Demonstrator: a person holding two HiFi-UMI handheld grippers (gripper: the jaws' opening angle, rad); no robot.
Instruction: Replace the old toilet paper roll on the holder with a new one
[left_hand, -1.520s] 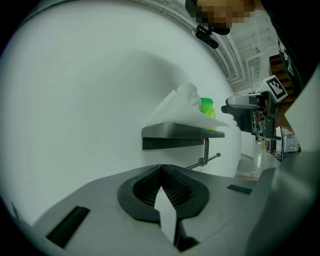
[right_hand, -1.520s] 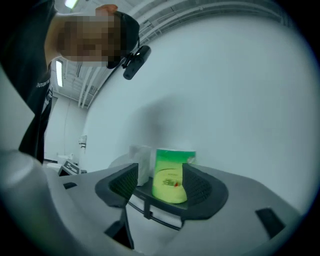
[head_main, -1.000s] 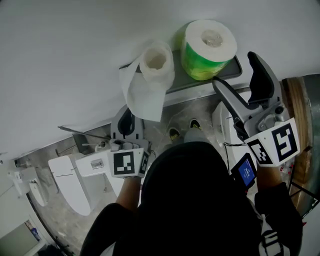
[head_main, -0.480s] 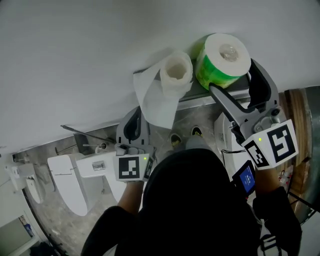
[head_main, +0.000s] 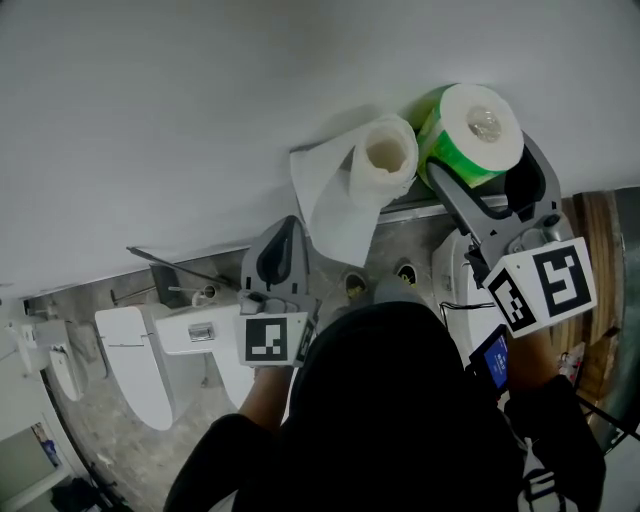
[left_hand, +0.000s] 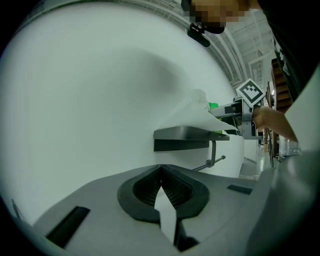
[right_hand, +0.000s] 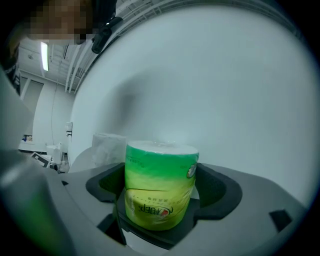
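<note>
Two rolls stand on end on a dark metal shelf (head_main: 415, 209) against the white wall. The old roll (head_main: 385, 160) is white and partly used, with a loose sheet hanging over the shelf's front. The new roll (head_main: 470, 125) wears a green wrapper (right_hand: 160, 187). My right gripper (head_main: 478, 155) is open, with one jaw on either side of the green roll (right_hand: 162, 185). My left gripper (head_main: 289, 224) is shut and empty, below and left of the shelf, its tips (left_hand: 160, 167) pointing at the shelf (left_hand: 185, 134). A bare holder rod (left_hand: 212, 162) hangs under the shelf.
White toilets (head_main: 135, 370) stand on the grey floor far below at the left. The person's shoes (head_main: 350, 285) show under the shelf. A small blue screen (head_main: 492, 357) hangs by the right gripper. A wooden edge (head_main: 600, 230) runs down the right side.
My right gripper has moved forward until its jaws straddle the green roll. My left gripper has risen a little toward the shelf, still shut.
</note>
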